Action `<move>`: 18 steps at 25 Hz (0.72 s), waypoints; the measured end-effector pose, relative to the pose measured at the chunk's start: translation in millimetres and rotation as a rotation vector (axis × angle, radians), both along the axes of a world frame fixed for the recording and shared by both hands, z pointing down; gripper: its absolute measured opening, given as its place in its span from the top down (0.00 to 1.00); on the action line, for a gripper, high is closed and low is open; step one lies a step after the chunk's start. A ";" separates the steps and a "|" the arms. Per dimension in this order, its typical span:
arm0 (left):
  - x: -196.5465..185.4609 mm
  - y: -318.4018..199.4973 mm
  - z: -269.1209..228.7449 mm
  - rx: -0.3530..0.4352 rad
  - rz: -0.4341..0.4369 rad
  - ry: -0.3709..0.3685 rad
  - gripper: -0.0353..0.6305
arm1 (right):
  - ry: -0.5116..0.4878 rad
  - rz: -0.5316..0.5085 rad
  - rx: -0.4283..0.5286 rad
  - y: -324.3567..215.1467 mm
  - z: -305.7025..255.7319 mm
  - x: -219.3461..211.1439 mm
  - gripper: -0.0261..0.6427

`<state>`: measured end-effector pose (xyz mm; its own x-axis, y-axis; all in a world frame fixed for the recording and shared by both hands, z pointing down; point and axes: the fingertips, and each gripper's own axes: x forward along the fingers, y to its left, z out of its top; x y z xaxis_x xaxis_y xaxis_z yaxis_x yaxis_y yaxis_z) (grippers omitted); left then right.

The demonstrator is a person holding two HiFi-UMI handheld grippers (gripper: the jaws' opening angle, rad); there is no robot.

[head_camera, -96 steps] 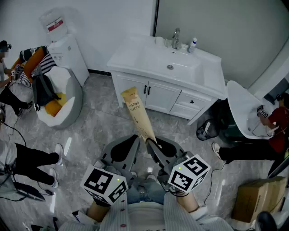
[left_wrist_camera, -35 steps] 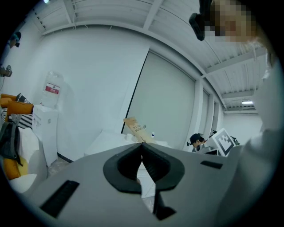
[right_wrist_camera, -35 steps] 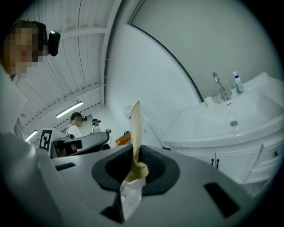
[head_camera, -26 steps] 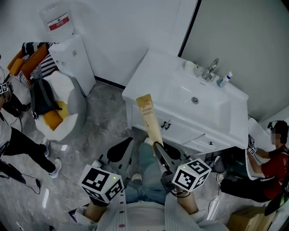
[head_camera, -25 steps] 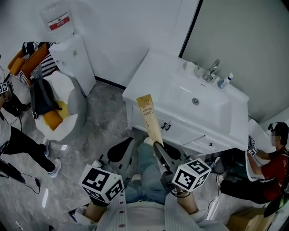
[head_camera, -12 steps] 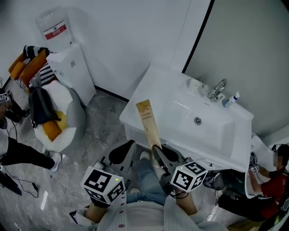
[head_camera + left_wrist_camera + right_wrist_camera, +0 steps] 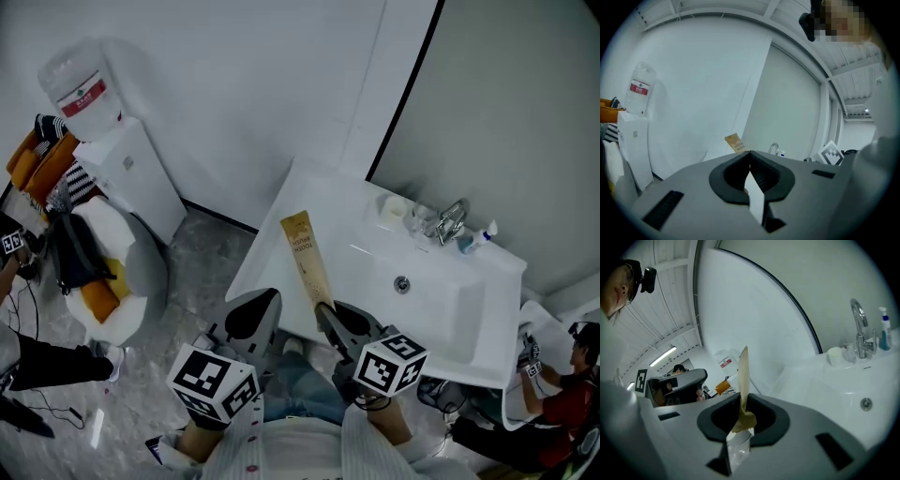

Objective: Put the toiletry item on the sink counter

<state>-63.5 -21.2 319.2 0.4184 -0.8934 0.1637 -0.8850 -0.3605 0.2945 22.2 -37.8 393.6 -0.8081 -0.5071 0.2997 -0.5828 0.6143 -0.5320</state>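
The left gripper (image 7: 750, 153) has its jaws together and empty, while the right gripper (image 7: 326, 309) clamps only the near end of the long tan cardboard toothbrush pack (image 7: 305, 255), which reaches ahead of its fingertips over the edge of the white sink counter (image 7: 267, 258), so an early release may drop it.

Matt kraft paper toothbrush pkg (image 7: 307, 261); glossy white sink counter (image 7: 349, 217); shiny metal tap (image 7: 453, 221); polished tile floor (image 7: 202, 264)

hand-held grippers (image 7: 269, 298) (image 7: 324, 307): 2 | toothbrush pack (image 7: 306, 258): 1 | sink counter (image 7: 349, 214): 1 | faucet (image 7: 452, 221): 1 | small bottle (image 7: 476, 237): 1 | water dispenser (image 7: 117, 169): 1
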 end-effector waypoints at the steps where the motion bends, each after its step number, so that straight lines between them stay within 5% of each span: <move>1: 2.4 -11.1 -1.6 0.006 0.004 -0.002 0.92 | 0.000 0.001 -0.001 -10.4 0.6 1.7 0.88; 18: 24.1 -102.9 -1.1 0.003 0.061 -0.055 0.92 | -0.040 0.075 -0.023 -98.8 8.6 28.4 0.88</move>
<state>-39.4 -124.1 318.1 0.4628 -0.8669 0.1852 -0.8761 -0.4156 0.2444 50.6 -136.6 402.3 -0.7799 -0.5599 0.2797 -0.6044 0.5574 -0.5692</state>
